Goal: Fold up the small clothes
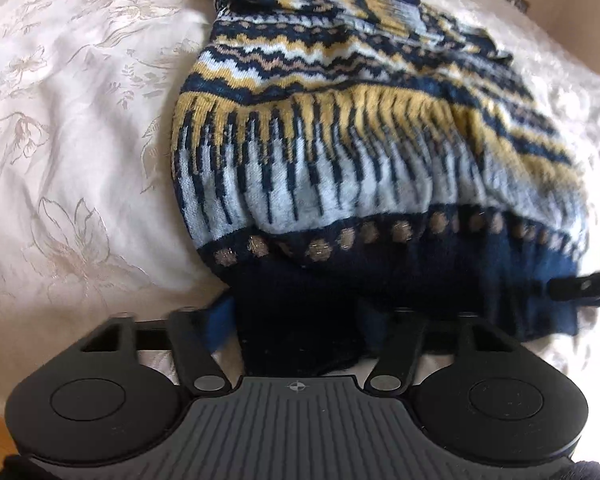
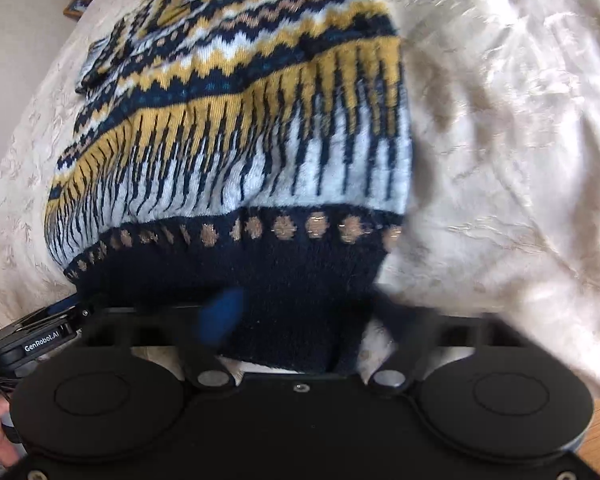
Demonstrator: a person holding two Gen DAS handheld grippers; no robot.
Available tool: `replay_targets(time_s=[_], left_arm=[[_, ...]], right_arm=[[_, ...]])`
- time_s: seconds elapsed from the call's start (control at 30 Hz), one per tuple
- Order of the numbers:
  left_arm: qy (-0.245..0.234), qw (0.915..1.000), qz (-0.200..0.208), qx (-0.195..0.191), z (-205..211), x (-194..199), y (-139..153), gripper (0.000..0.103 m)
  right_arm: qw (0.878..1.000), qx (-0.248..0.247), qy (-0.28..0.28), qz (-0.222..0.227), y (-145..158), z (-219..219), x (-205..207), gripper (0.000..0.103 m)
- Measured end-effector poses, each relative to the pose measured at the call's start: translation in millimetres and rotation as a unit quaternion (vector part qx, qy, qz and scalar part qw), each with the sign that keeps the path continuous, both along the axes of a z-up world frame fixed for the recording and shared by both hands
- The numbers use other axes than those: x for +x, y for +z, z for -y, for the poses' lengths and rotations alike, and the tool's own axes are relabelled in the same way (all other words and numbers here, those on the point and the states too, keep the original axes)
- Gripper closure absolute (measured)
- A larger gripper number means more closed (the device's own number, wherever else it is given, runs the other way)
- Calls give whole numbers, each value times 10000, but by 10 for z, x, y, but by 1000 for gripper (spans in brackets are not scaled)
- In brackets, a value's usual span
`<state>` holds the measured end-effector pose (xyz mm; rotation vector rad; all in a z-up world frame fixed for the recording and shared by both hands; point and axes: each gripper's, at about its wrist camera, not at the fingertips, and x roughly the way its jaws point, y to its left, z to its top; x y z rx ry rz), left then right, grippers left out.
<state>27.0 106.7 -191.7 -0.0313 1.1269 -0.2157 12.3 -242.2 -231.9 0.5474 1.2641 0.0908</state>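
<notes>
A patterned knit sweater (image 1: 340,140) in navy, mustard, pale blue and white lies on a cream floral-embroidered bedspread (image 1: 80,140), its navy ribbed hem nearest both cameras. The left gripper (image 1: 300,320) has its jaws clamped on the hem's navy band, with a blue fingertip (image 1: 218,320) showing beside the cloth. At the hem's other end the right gripper (image 2: 300,320) is likewise closed on the dark band, though blur hides the fingers' exact contact.
</notes>
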Motion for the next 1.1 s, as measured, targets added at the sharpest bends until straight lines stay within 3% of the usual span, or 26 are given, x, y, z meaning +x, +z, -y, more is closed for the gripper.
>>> replay_targets(time_s=[0.03,0.07,0.1,0.17,0.53,0.67,0.7,0.77,0.9,1.07,1.1], left_arm=[[32,10000,6,-74,-8,-13,20,58],[40,9999,4,-162,-13,-25,34,71],[30,9997,-13,-260,-15,-36,46,83],[0,9995,18,-322,9,-51,92,92],[110,9964,687,-481,54,-253,691,93],[129,9960,750,-463,96,-278,776,93],[121,9960,764,-440,113,-281,783,93],[111,9960,779,-423,139,-292,800,93],[142,9961,792,-372,157,-326,825,93],[192,9964,736,-362,126,-331,847,93],[186,9966,724,-347,123,-330,850,93]], right_arm=[[10000,37,-23,-3,18,24,-31,65],[9999,147,-44,42,38,57,-70,73],[9997,203,-64,89,62,82,-110,77],[9996,217,-95,164,118,145,-203,87],[9944,300,-357,946,626,414,-457,97],[9955,-58,-137,937,629,423,-398,82],[9957,-126,-87,918,596,418,-383,69],[9968,-104,-117,785,504,418,-347,7],[9976,115,-129,672,286,362,-294,15],[9983,-207,368,392,32,81,-204,17],[9979,-213,412,452,38,54,-208,24]])
